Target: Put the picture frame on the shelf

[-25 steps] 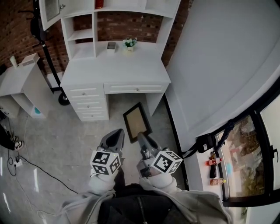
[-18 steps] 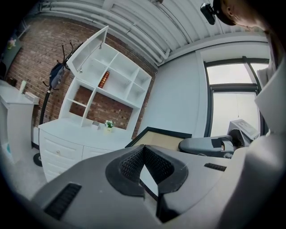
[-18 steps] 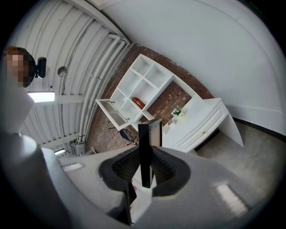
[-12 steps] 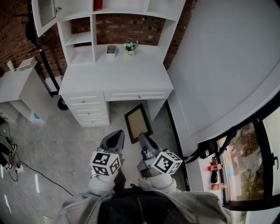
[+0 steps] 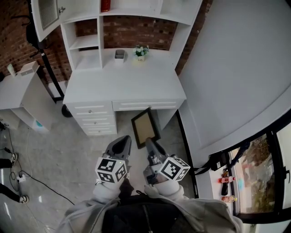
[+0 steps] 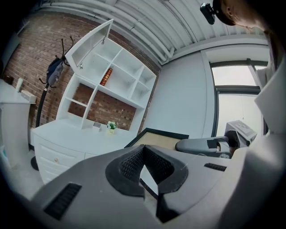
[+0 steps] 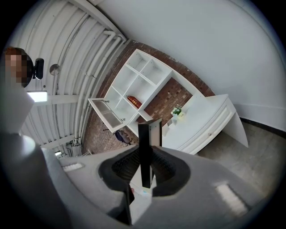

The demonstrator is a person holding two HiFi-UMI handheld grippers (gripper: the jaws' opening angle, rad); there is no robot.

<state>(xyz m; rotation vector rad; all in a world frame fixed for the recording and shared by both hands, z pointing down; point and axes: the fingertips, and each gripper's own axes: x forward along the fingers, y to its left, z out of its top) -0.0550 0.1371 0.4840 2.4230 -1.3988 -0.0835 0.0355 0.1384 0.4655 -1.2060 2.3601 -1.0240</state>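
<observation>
The right gripper (image 5: 149, 143) is clenched on one edge of the picture frame (image 5: 145, 127), which juts forward above the floor (image 5: 68, 145) just short of the white worktop (image 5: 122, 82); the left gripper (image 5: 123, 141) beside it is closed on nothing. The shelf (image 5: 84, 40) stands behind that worktop — the frame likely needs lifting clear of the front edge, grip firm, toward a bare compartment.

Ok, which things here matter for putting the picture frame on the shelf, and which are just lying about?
For the job: picture frame, held in the right gripper; white shelf unit.
Lying about: flower pot, grey cup, red item on the upper shelf.
</observation>
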